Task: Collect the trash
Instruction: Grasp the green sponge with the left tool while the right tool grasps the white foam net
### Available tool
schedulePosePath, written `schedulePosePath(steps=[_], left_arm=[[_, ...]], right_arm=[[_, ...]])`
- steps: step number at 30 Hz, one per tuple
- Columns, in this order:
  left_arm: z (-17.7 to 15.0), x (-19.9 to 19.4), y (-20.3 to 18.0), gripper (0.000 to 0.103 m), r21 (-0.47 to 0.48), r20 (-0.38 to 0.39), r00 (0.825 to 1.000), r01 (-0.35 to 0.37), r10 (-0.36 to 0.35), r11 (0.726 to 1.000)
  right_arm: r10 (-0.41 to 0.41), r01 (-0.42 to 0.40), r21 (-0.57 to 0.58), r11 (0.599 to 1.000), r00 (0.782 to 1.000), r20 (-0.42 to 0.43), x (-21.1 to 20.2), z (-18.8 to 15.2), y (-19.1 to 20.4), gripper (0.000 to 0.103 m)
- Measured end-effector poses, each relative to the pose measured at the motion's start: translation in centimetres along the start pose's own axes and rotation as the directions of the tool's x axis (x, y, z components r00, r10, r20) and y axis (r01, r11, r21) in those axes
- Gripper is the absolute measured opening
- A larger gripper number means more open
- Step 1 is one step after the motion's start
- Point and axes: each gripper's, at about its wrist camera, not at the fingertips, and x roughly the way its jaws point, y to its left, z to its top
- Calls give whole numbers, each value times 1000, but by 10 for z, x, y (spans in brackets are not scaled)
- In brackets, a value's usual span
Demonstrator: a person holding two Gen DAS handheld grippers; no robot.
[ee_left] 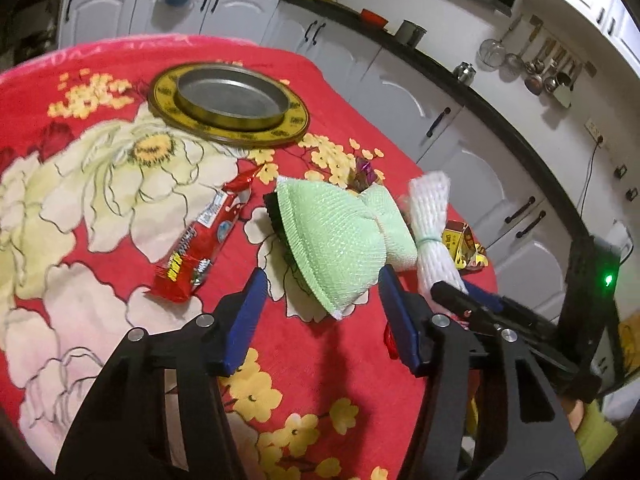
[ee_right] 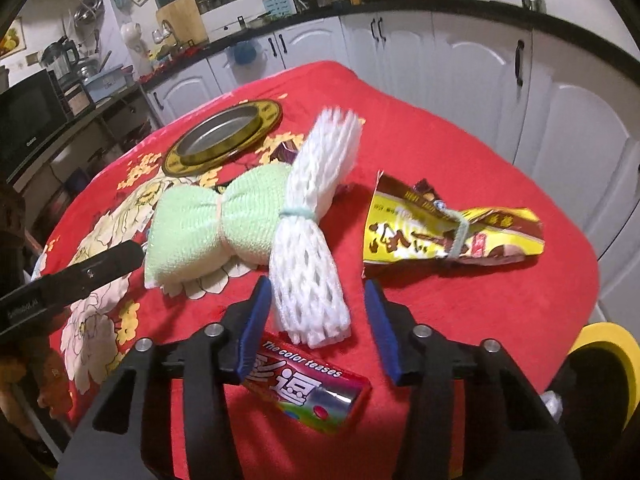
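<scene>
Left gripper: blue-padded jaws spread apart, nothing between the pads. Just ahead of them, the near flared end of a green foam net bundle — soft fine mesh, pinched at the waist into a bow shape. Ahead and to the left of the left jaw lies a red candy wrapper, glossy, long and crinkled. Far ahead sits a round metal tin, grey inside, on a wider gold-rimmed disc.

Right gripper: jaws likewise apart, holding nothing. The lower end of a white foam fruit net lies between and just ahead of the pads; coarse open mesh, tied at the middle with a pale green band, fanned at both ends. Whether either pad touches it, I cannot tell. Ahead and to the right of the right jaw: a yellow-brown snack packet, foil, twisted and bound with a fuzzy tie.

All lie on a red plush floral cloth.

Seen only in the right wrist view — a pink-red wrapper printed "The color teases", partly under the left jaw. The left wrist view shows the snack packet only as a corner behind the white net. A purple foil scrap behind the green bundle is too hidden to identify.
</scene>
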Motion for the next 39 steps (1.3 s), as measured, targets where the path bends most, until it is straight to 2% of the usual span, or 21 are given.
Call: schedulePosePath(steps=[3, 7, 10, 14, 20, 28, 39], left_arm=[[0, 6, 4, 49, -33, -17, 1000, 22, -23, 999], [0, 13, 2, 44, -40, -39, 999, 36, -37, 999], [-2, 18, 2, 40, -51, -49, 998, 48, -51, 998], [-2, 19, 1, 28, -51, -49, 997, 65, -67, 997], [-2, 15, -4, 23, -49, -42, 997, 70, -72, 996], [7, -14, -19, 20, 16, 33, 997, 74, -75, 997], [5, -52, -35, 19, 120, 129, 990, 33, -48, 992]], right_arm=[[21, -21, -8, 1000, 1000, -20, 4, -1, 1, 32], [24, -25, -20, 999, 999, -22, 7, 0, 3, 26], [27, -27, -28, 999, 999, -19, 7, -1, 4, 23], [22, -23, -40, 999, 1000, -14, 6, -1, 6, 23], [14, -14, -47, 999, 1000, -1, 3, -1, 8, 21], [16, -12, -54, 998, 997, 80, -22, 4, 10, 18], [51, -41, -62, 997, 983, 174, -71, 5, 16, 18]])
